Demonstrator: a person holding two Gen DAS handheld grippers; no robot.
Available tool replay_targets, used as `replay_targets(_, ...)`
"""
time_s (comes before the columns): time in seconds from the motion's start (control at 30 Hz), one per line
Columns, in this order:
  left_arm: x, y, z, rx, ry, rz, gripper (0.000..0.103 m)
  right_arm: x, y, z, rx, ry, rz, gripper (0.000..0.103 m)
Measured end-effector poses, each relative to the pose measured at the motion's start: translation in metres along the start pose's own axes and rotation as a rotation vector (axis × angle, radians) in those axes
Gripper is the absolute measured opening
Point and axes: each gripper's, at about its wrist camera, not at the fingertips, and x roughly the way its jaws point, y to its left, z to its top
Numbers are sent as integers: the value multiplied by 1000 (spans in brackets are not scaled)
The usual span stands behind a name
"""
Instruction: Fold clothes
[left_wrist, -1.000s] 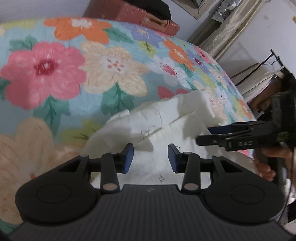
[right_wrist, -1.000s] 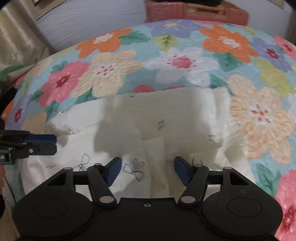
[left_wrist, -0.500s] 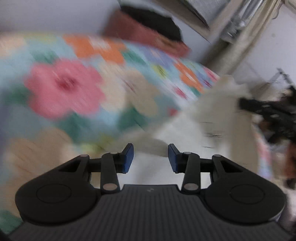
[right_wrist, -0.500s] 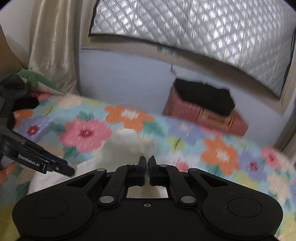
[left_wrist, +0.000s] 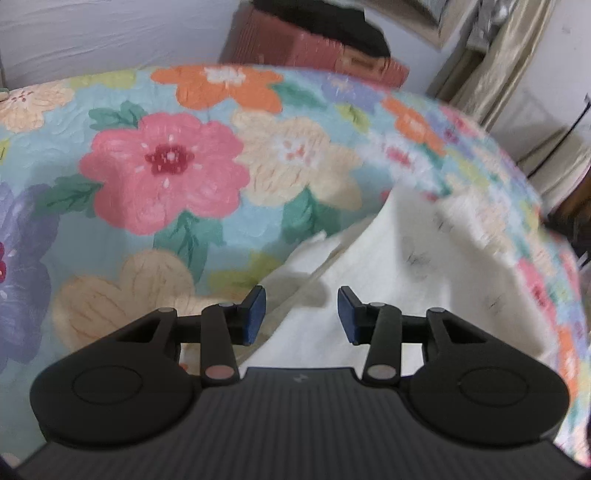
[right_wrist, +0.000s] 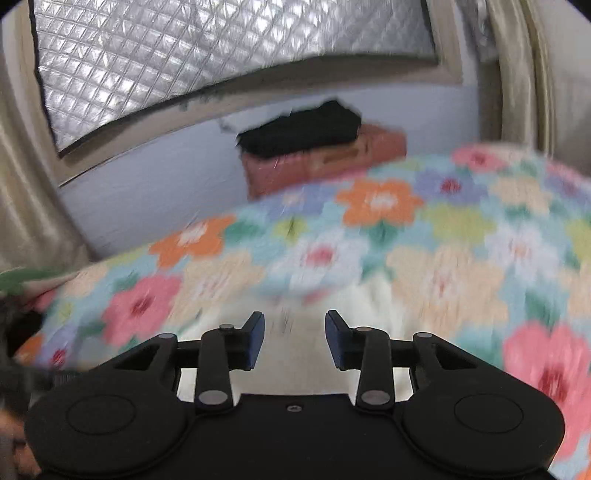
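Left gripper (left_wrist: 301, 314) jaws opening, nothing pinched, hovering over near edge of cream garment (left_wrist: 399, 280); right gripper (right_wrist: 294, 339) jaws opening too, empty, above same cloth. Garment rumpled on floral bedspread (left_wrist: 162, 173), toward near right. Far off, black clothes (right_wrist: 303, 127) on reddish case (right_wrist: 325, 158)

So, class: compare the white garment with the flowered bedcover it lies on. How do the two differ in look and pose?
1. The white garment is pale with small dark marks; the flowered bedcover has big pink, orange and cream flowers on blue.
2. The garment is rumpled, one part raised in a fold; the bedcover lies spread out under it.
Both are soft cloth.
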Motion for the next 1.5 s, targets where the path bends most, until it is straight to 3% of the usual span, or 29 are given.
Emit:
replay_targets(0.1, -5, -4, 3, 9, -4, -64, 42, -7, 1, -33, -48, 83, -36, 42)
replay_targets(0.2, 7, -13, -5, 29, 85, -84, 42, 0, -9, -55, -73, 136, -111, 43)
replay_targets(0.37, 35, -18, -21, 55, 208, -24, 42, 5, -47, -69, 43, 146, -171, 43)
replay_targets(0.57, 32, -20, -21, 63, 212, -9, 42, -2, -50, -76, 62, 149, -222, 44)
replay_targets(0.77, 30, -21, -22, 65, 213, 5, 42, -30, -41, -81, 102, 99, -264, 55)
replay_targets(0.9, 31, -23, -22, 71, 212, 14, 42, -49, -38, -83, 143, 72, -232, 57)
replay_targets(1.13, 27, -24, -20, 84, 219, 26, 43, -57, -17, -94, 108, 105, -174, 61)
replay_targets(1.23, 13, -26, -19, 114, 202, 59, 50, -51, -4, -107, 63, 137, -166, 67)
replay_targets(1.33, -4, -23, -19, 132, 185, 96, 53, -50, 13, -115, -37, 99, -303, 67)
replay_targets(1.5, -39, -3, -18, 102, 134, 106, 65, -74, 21, -112, -40, 38, -255, 68)
